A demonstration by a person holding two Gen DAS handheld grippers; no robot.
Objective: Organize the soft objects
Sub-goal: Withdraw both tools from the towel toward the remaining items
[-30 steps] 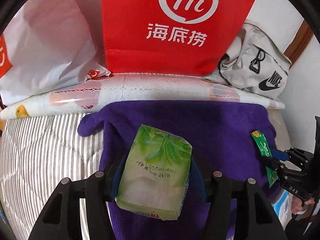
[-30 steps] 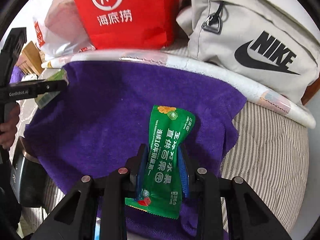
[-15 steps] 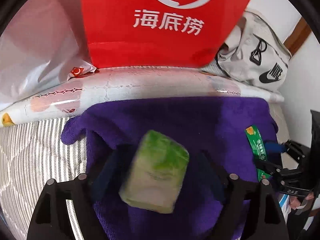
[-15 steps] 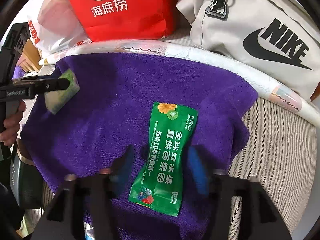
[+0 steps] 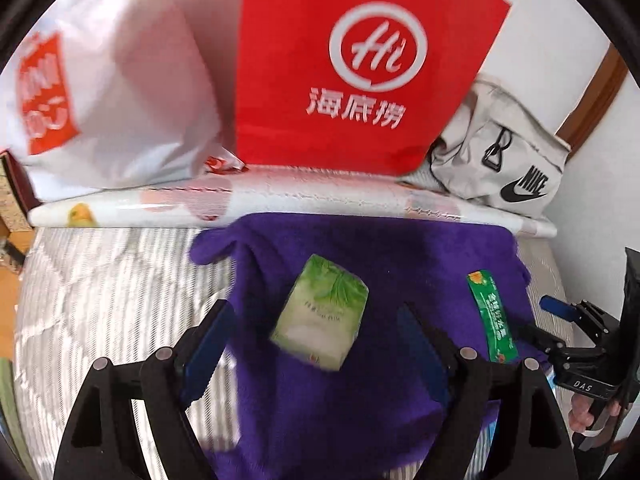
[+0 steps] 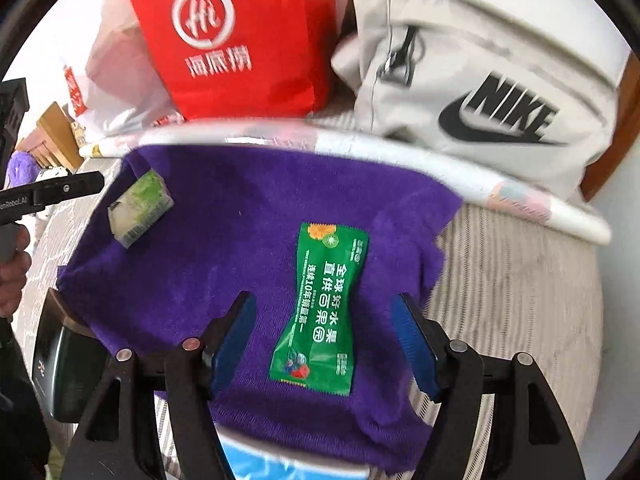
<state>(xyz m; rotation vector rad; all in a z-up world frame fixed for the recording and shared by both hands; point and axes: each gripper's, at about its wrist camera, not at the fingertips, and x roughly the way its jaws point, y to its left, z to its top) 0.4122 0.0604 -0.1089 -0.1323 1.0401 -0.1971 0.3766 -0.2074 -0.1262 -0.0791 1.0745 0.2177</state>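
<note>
Both tools are seen spread wide, nothing gripped. Tissue pack (image 5: 320,316) is laid on the purple towel (image 5: 400,256) in front of the left tool (image 5: 316,340); green snack pouch (image 6: 322,312) is laid btwn the right tool (image 6: 324,340) fingers, approx centered.

Tissue pack (image 5: 320,314) and sachet (image 6: 322,306) on towel (image 6: 240,248)

Two wrist cameras, close above the bed

Each looks forward-down past its own spread fingers; both share the purple towel (image 5: 360,248) ahead, the red bag (image 6: 240,40) beyond, and each other's gripper sideways.
</note>
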